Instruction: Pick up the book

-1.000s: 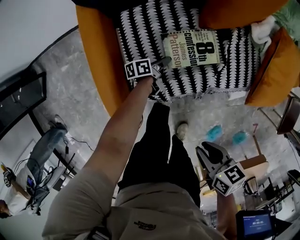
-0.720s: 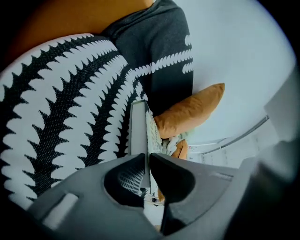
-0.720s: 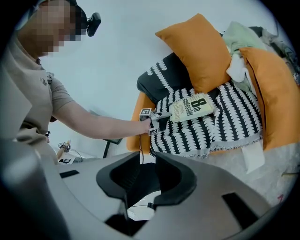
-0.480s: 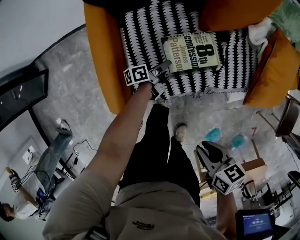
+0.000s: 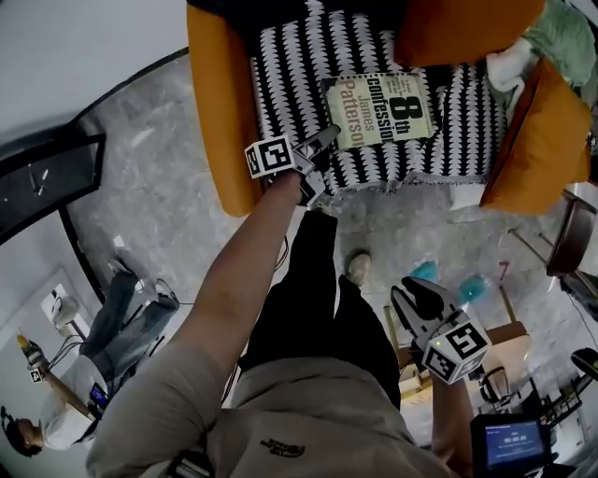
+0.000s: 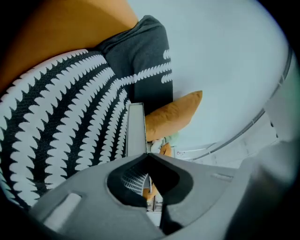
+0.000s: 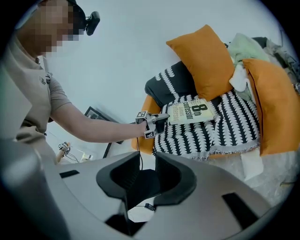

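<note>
one pale-green book (image 5: 378, 110) with black cover lettering.

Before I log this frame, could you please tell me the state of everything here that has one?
book: closed, cover up, lying flat on the patterned throw, not yet lifted.
left gripper: jaws shut on the book's edge.
right gripper: jaws apart, empty.
orange cushion: propped upright behind the book.

The book (image 6: 135, 129) shows edge-on in the left gripper view, cover unseen, near end lost behind the left claw (image 6: 148, 154). In the head view, the orange cushion (image 5: 467, 28) at 1 o'clock runs off the top edge.
</note>
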`<action>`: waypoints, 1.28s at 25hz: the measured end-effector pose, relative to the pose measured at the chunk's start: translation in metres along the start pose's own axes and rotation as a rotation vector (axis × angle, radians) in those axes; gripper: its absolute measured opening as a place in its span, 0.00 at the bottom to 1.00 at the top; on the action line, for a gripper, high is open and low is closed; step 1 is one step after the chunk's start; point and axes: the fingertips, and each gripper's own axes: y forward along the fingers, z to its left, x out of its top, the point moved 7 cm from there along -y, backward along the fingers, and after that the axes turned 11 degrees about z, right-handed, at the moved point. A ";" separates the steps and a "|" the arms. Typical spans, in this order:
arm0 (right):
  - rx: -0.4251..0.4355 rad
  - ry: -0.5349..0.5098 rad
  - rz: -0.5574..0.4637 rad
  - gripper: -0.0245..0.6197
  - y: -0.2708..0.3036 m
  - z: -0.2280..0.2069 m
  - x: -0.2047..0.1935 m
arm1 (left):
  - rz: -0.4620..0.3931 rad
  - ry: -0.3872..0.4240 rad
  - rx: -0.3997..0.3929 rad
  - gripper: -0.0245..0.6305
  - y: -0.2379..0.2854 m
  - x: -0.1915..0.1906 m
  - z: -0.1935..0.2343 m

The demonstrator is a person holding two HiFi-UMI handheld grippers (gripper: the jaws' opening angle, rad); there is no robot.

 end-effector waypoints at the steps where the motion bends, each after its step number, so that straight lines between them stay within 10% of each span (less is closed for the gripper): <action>1: 0.000 -0.006 -0.002 0.21 -0.003 0.001 -0.003 | -0.008 0.002 -0.005 0.05 -0.003 -0.003 -0.005; 8: -0.001 -0.052 -0.033 0.21 -0.017 0.006 -0.025 | -0.062 0.012 -0.037 0.05 -0.021 -0.030 -0.029; 15: -0.091 0.038 -0.020 0.20 0.026 -0.020 0.078 | 0.015 -0.084 -0.113 0.05 0.020 0.056 0.002; 32: -0.137 -0.154 -0.109 0.20 -0.049 0.038 0.038 | -0.068 -0.074 -0.276 0.05 -0.088 -0.039 -0.134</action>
